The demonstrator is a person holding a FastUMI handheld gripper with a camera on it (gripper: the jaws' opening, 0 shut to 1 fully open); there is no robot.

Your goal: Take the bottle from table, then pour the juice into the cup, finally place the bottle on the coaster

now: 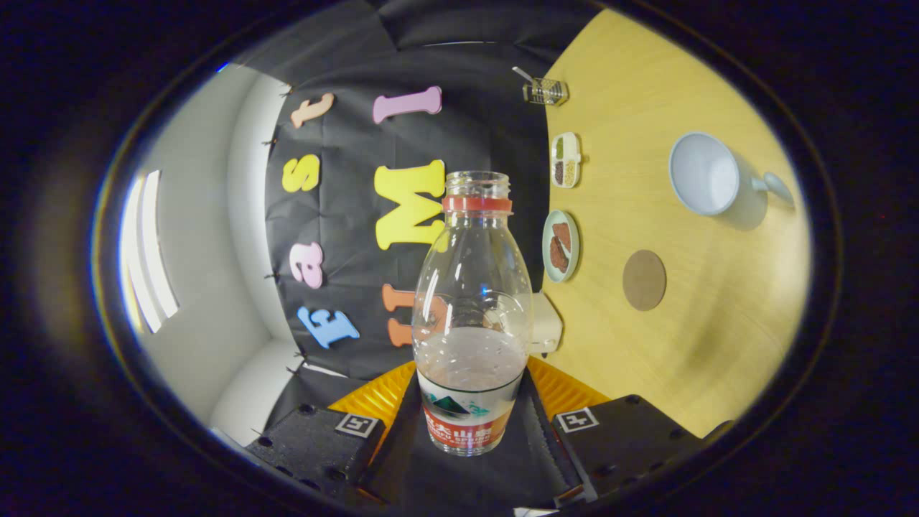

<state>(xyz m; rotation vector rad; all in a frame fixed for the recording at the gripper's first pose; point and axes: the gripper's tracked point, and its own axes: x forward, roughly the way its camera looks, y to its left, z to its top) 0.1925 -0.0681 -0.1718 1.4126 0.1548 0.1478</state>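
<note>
Pinched low between gripper (pixel 470 424) fingers: clear plastic bottle (pixel 470 316), uncapped, approx a third full of pale juice, tipped w/ mouth toward booth wall. Likely light but thin-walled, slick (squeeze too hard and it buckles); best held at labelled base. Beyond: pale cup (pixel 707 174), round flat coaster (pixel 644 280) on smooth wood table (pixel 718 345).

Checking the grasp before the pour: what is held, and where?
The gripper holds the open bottle by its labelled lower body, one jaw pressing each side.
</note>
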